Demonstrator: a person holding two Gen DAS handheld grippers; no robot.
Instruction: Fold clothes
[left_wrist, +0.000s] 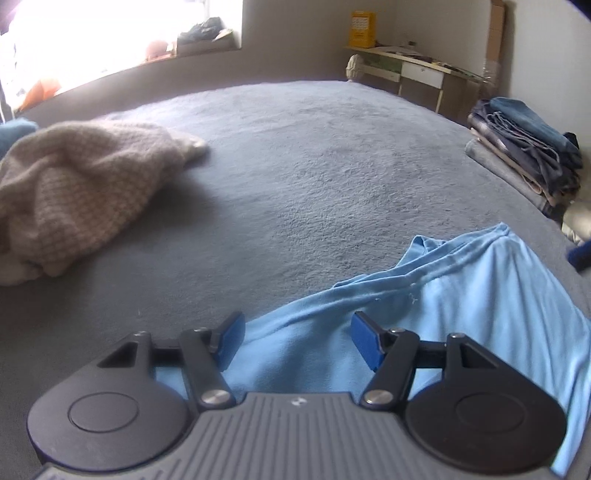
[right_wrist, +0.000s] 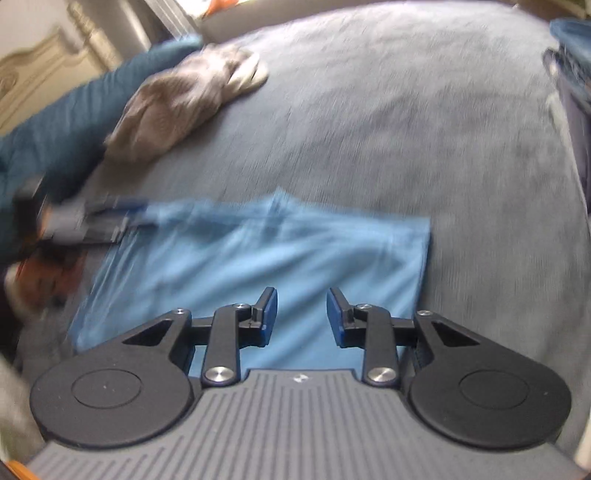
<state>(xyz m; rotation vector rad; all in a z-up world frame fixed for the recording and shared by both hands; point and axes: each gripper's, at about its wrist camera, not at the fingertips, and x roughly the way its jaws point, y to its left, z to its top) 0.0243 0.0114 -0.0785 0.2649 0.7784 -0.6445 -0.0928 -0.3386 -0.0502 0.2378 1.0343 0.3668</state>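
Lying flat on the grey fleece bed cover (left_wrist: 295, 155), light blue cotton garment (left_wrist: 461, 295), spreading beneath and beyond the left gripper (left_wrist: 297, 338), gaping wide, holding nothing. Hovering over the same garment (right_wrist: 258, 258), right gripper (right_wrist: 301, 317), parted narrowly, empty. Resting far right, stack of folded dark clothes (left_wrist: 524, 147).

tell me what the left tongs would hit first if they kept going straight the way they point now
Most likely the light blue garment: it lies right under and ahead of the open left tongs. Beyond its edge is only the grey bed cover. Depth is hard to judge in the fisheye view.
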